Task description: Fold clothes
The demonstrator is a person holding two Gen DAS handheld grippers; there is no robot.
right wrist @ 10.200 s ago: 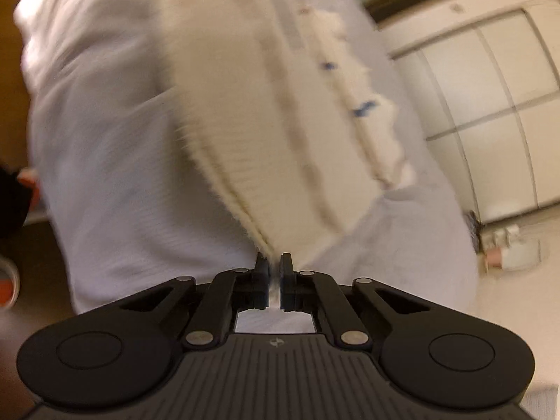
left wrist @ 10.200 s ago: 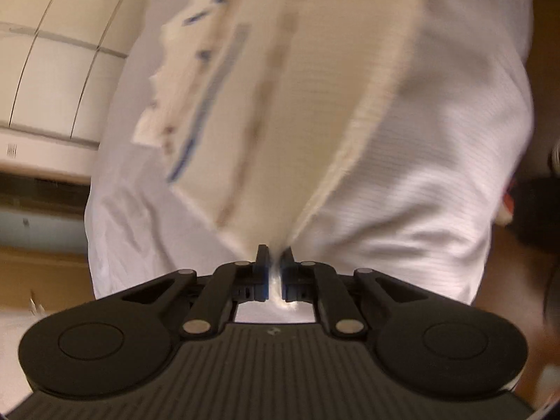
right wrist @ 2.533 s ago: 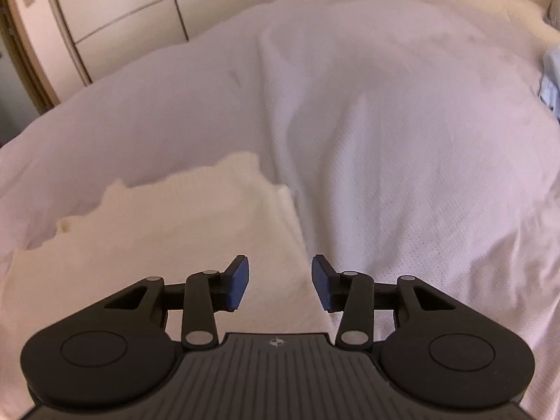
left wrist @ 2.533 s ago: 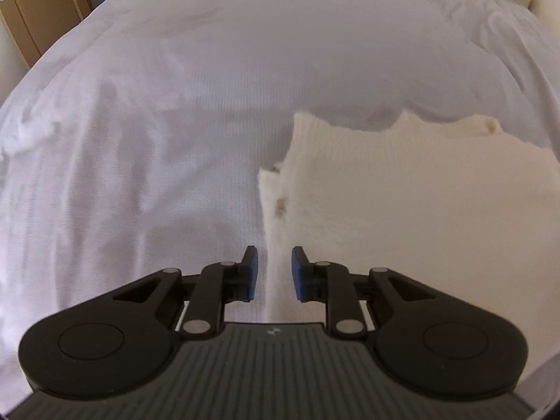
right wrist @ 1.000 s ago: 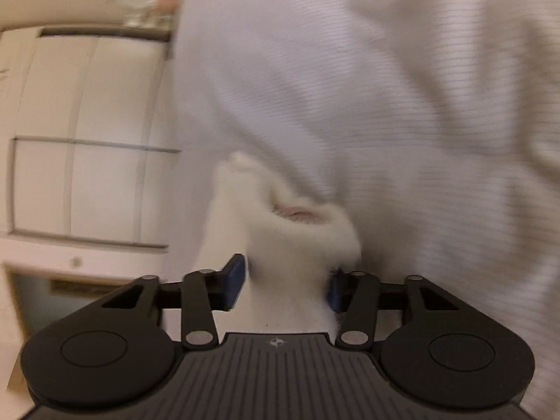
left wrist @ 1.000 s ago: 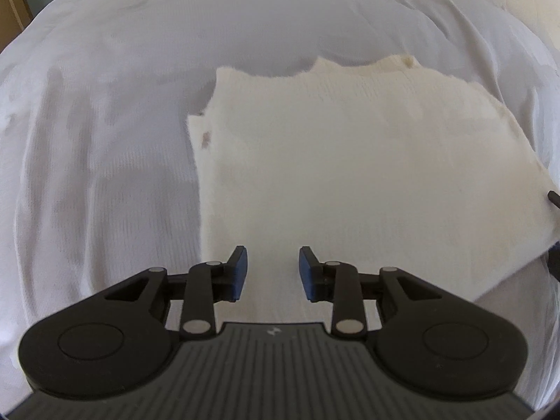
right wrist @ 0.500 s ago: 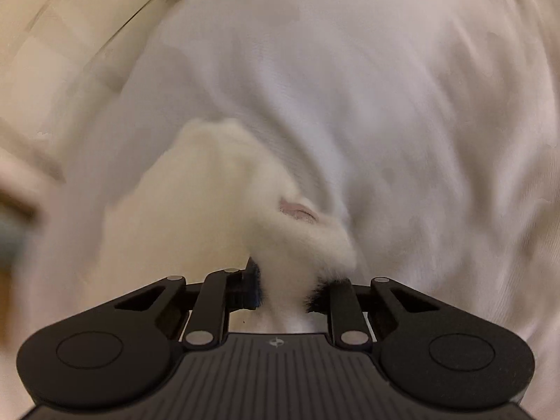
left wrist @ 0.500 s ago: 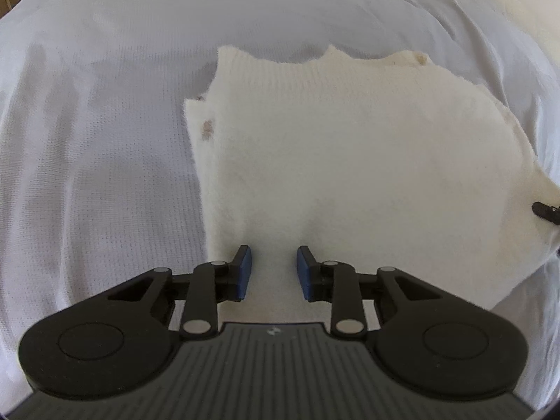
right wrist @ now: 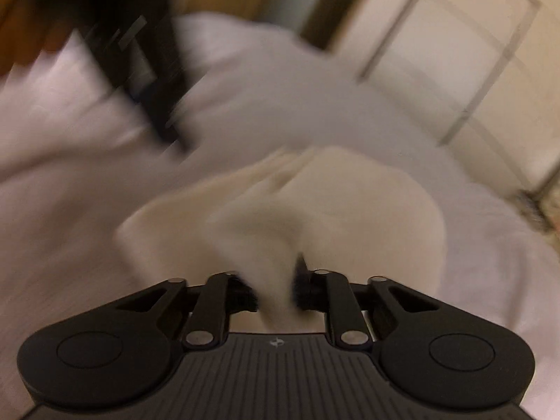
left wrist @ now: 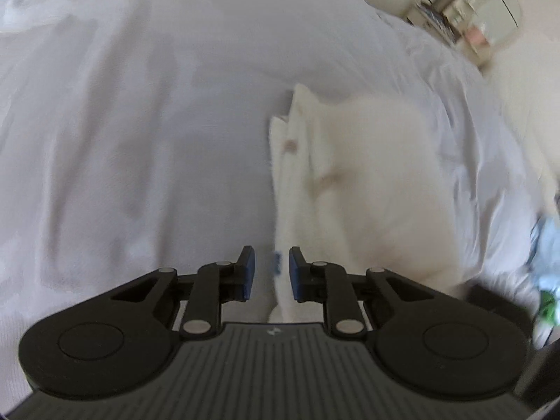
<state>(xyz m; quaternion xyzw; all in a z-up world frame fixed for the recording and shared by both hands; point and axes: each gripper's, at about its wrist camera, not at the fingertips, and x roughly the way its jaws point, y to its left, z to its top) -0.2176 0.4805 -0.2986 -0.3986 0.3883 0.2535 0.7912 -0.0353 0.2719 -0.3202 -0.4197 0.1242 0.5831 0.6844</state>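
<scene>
A fluffy cream-white knitted garment [left wrist: 367, 189] lies doubled over on the white bedspread [left wrist: 140, 122], where a second ago it was spread out as one flat panel. The right gripper [right wrist: 274, 290] is clamped on a bunched fold of the cream knit, which fills the gap between its jaws; those jaws have just been easing apart after a tighter pinch, and it has carried its side of the garment across, toward the other gripper. The left gripper [left wrist: 271, 267] hovers at the garment's near left edge, its blue-padded jaws a narrow gap apart and just been closing, pressing on nothing clear in this blurred view. Half a second ago the knit still lay wide beneath it. Judged from this, one more fold is nearly laid, with release and smoothing to come
</scene>
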